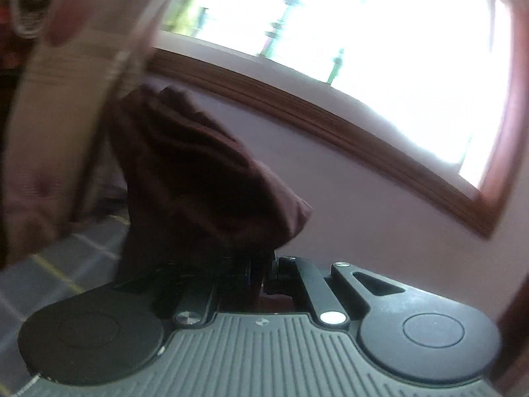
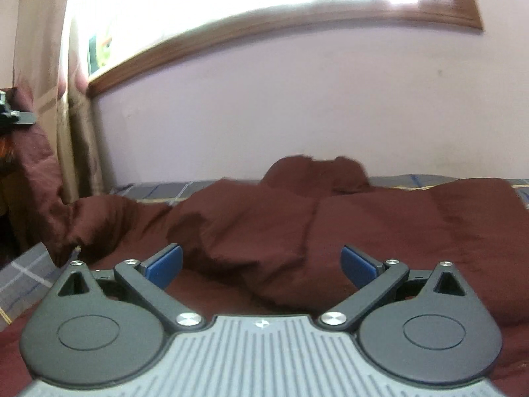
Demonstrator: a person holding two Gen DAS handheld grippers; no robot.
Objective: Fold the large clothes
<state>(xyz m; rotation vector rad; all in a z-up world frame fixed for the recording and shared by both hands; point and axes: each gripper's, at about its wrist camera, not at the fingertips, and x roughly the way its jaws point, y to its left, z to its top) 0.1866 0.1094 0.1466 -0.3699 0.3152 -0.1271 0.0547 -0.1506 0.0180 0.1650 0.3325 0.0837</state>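
A large dark maroon garment (image 2: 297,225) lies crumpled on a bed with a grey checked sheet (image 2: 26,274). My right gripper (image 2: 261,264) hovers low over the garment, its blue pads (image 2: 165,264) wide apart with only loose cloth beneath them. My left gripper (image 1: 261,271) is shut on a bunched corner of the same maroon garment (image 1: 198,172), lifted high against the wall. In the right wrist view that raised corner (image 2: 29,152) hangs at the far left, where part of the left gripper shows.
A pale wall (image 2: 297,106) with a wood-framed window (image 2: 264,29) runs behind the bed. A beige curtain (image 1: 66,82) hangs at the left, close to the lifted cloth. The grey checked sheet (image 1: 66,264) shows below the left gripper.
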